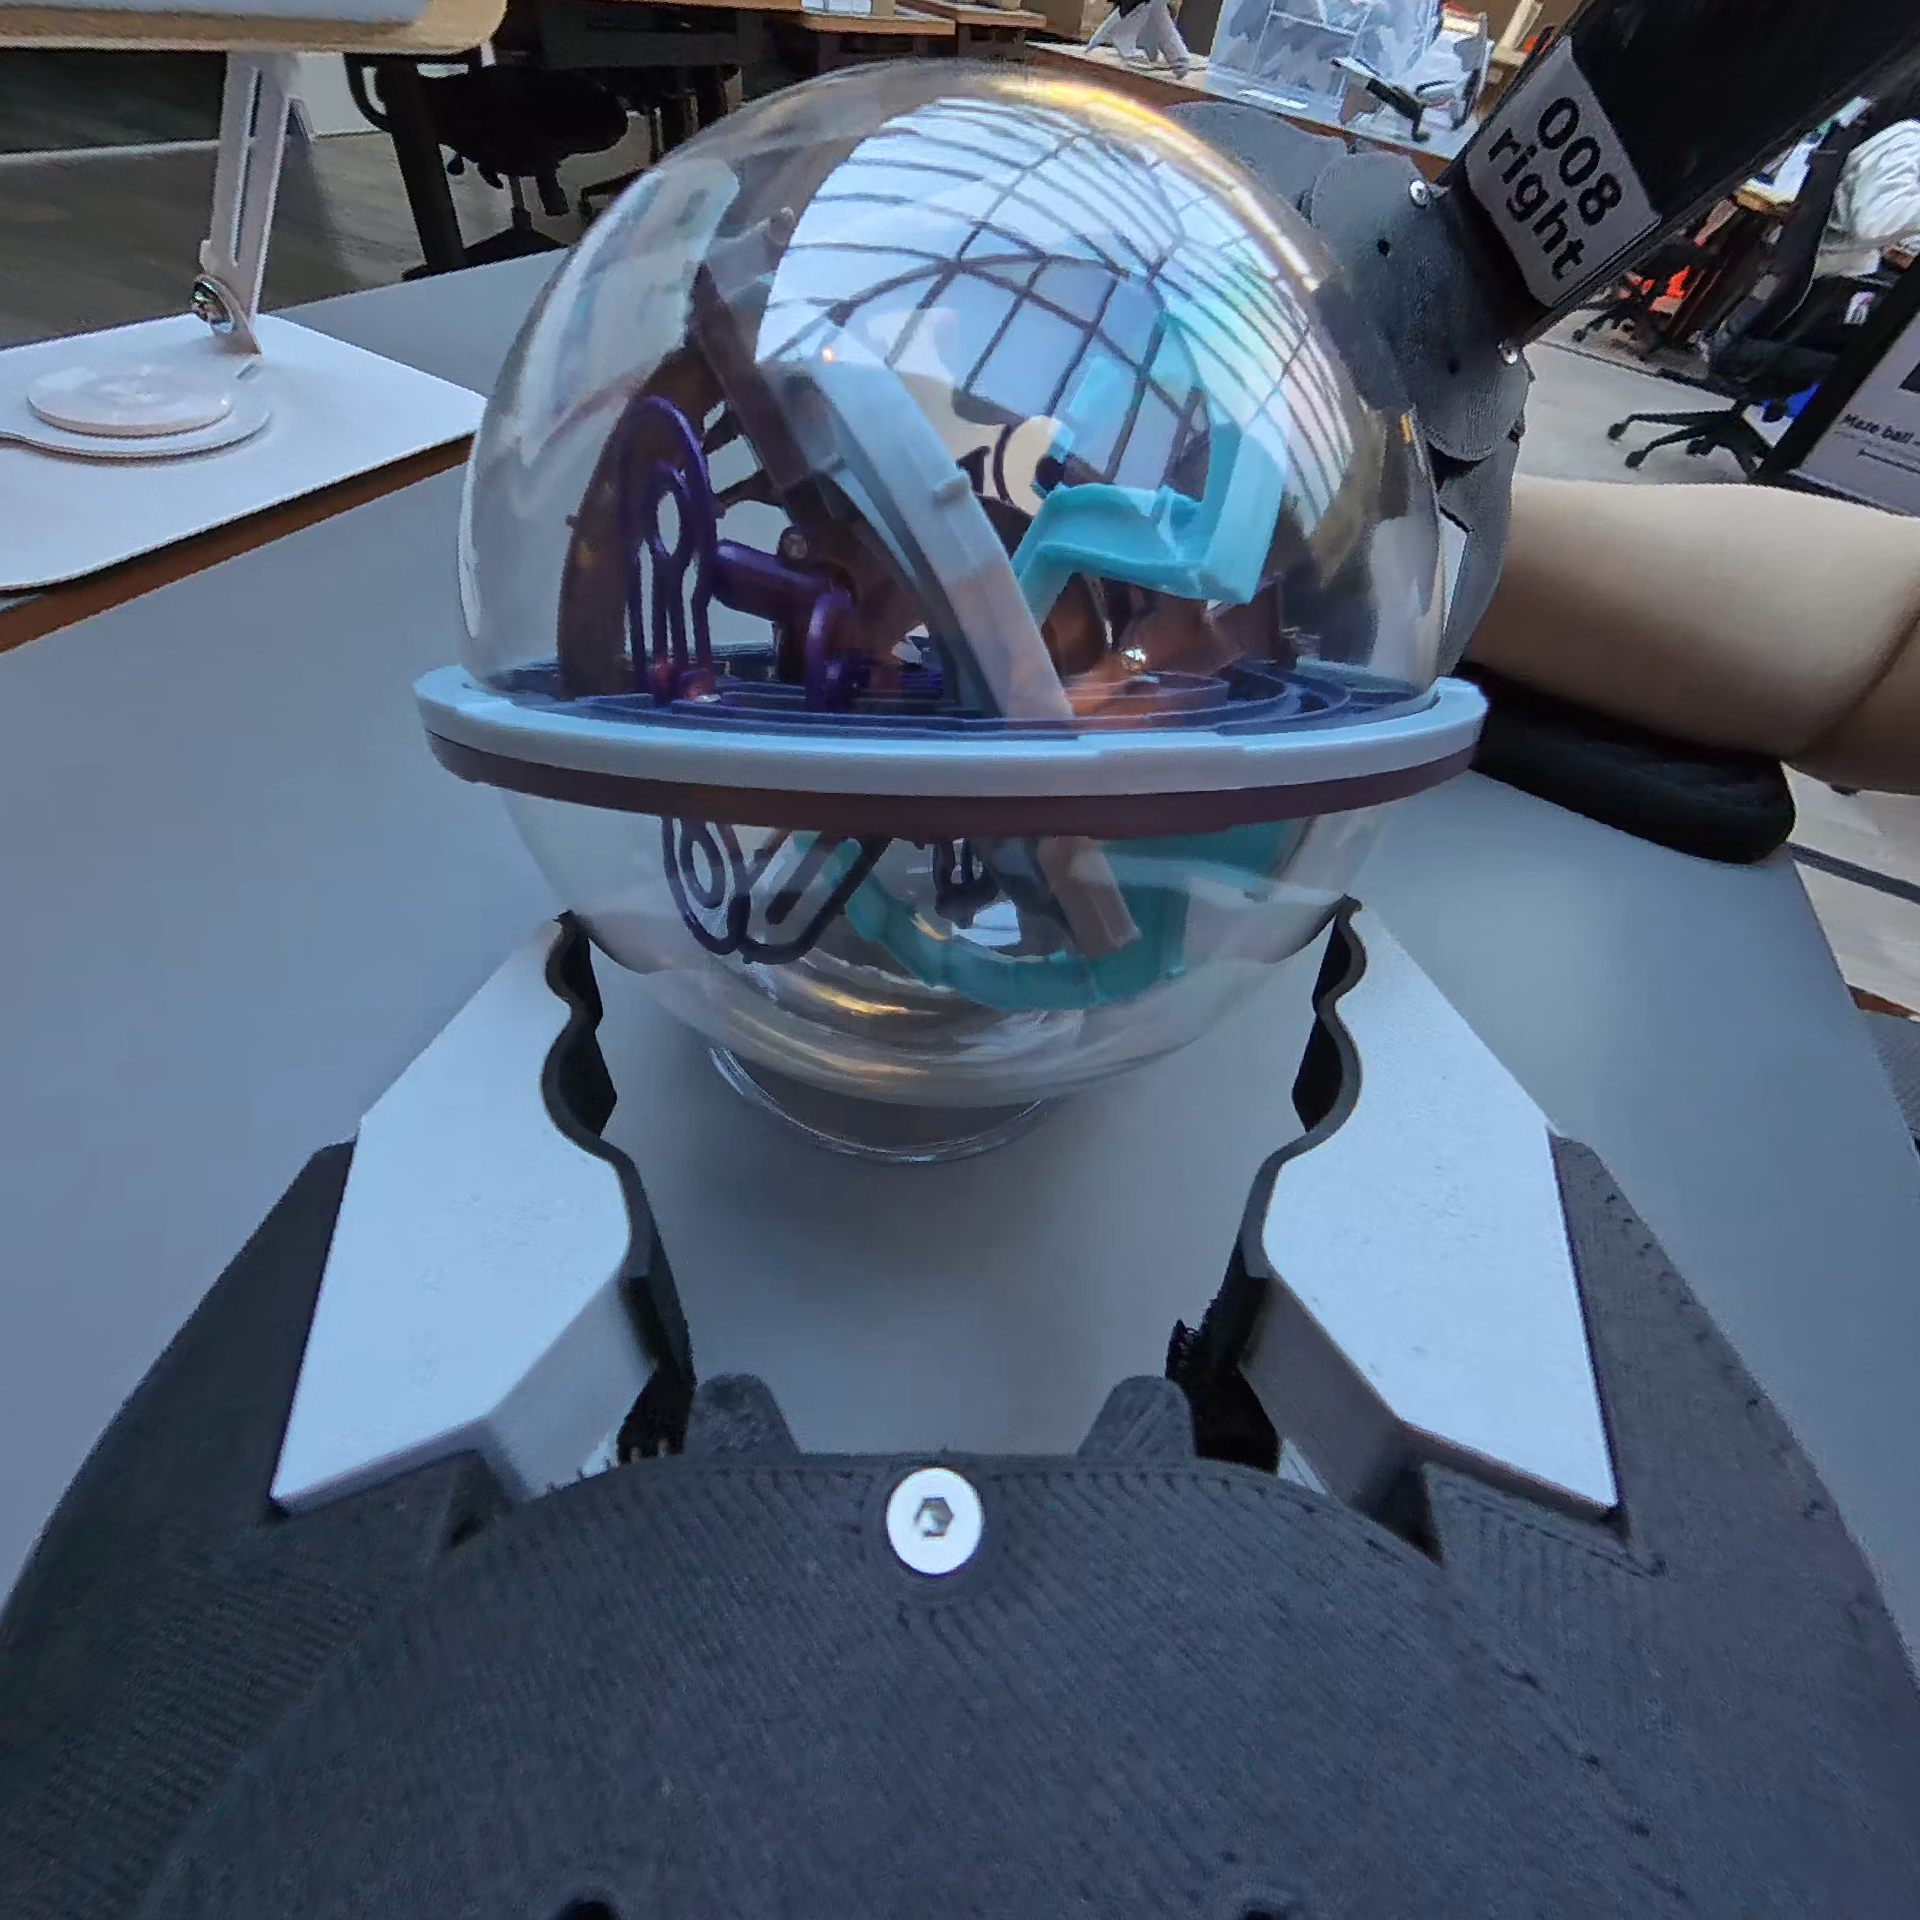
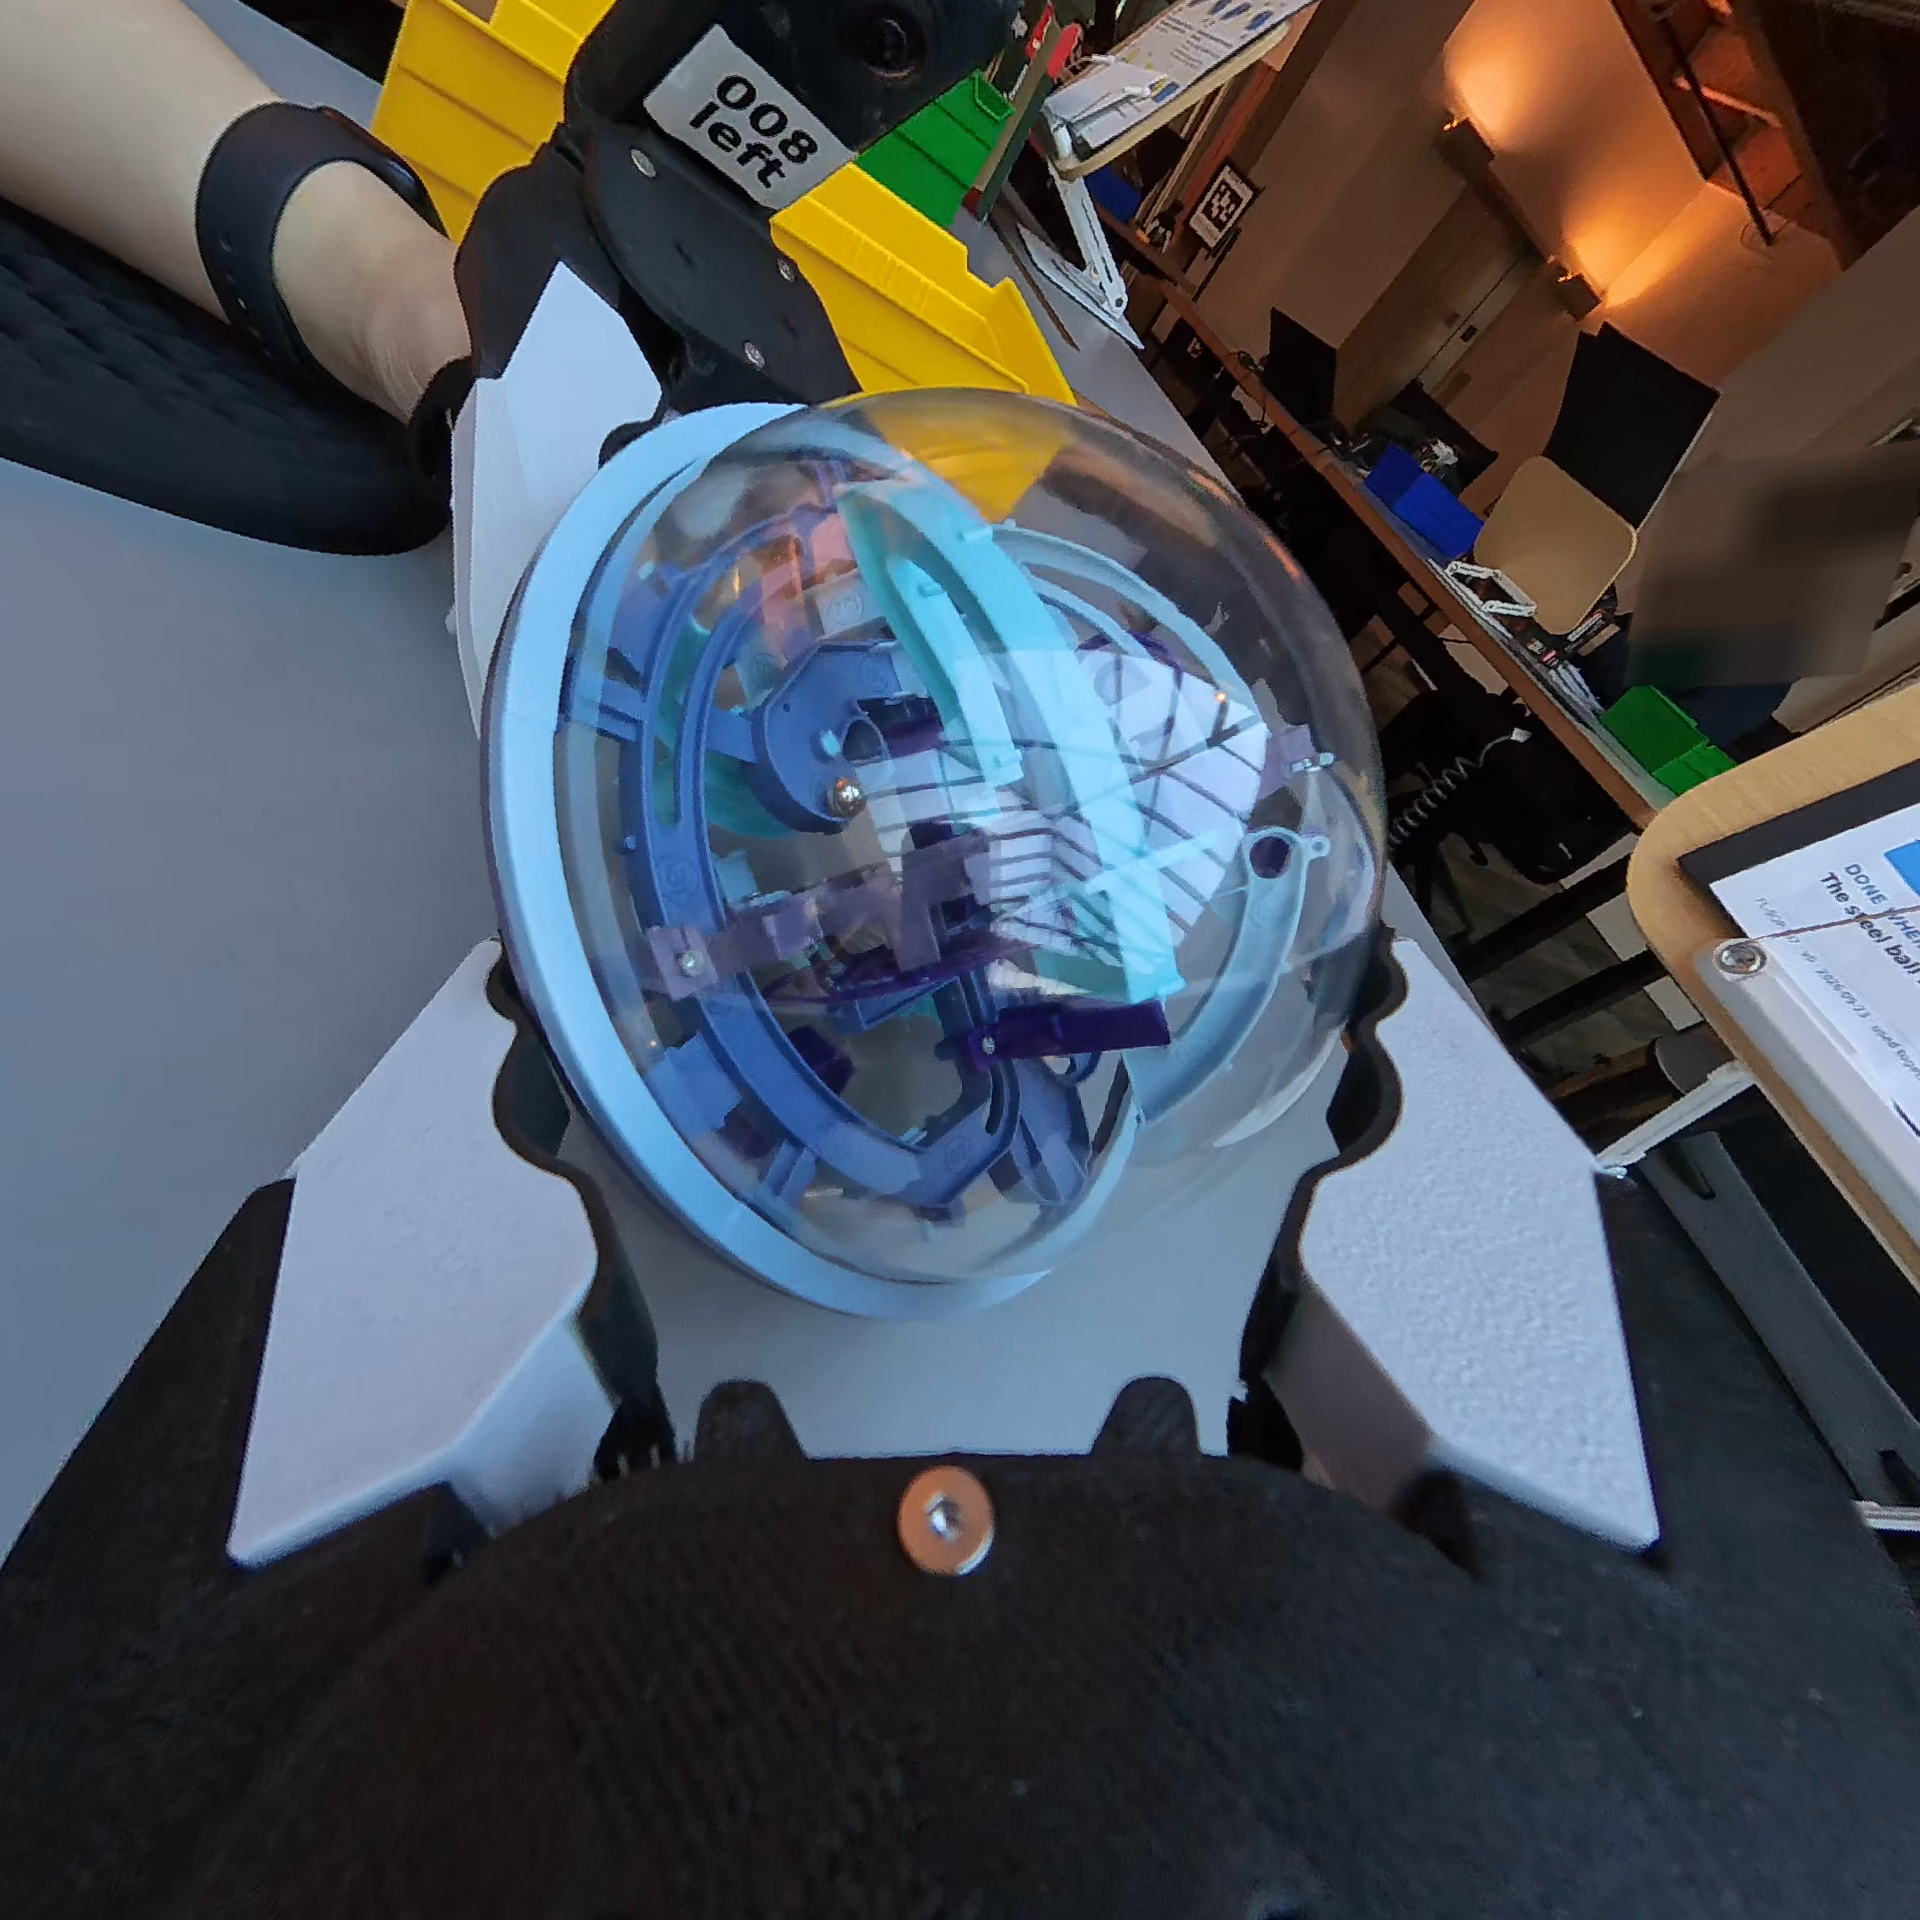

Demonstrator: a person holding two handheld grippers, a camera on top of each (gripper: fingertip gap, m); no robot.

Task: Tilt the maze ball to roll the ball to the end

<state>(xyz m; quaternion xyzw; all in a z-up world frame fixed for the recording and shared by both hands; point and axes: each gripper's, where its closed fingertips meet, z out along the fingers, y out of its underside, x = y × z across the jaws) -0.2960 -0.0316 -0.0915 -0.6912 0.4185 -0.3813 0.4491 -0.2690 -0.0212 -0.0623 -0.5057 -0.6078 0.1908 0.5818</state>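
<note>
Both the left claw (image 1: 956, 1023) and right claw (image 2: 935, 1049) clasped the maze ball (image 2: 935, 862) just above the tabletop (image 1: 260, 831), mid-tilt, its steel ball (image 2: 847, 795) on a blue track, needing gentle further tilting.

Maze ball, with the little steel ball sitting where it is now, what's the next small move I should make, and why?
Probably a slight, slow tilt, watching which way it rolls. The maze ball is braced between the left gripper and right gripper, apparently still on its clear base on the table. The steel ball rests on a dark blue track piece; I cannot trace the path onward.
</note>
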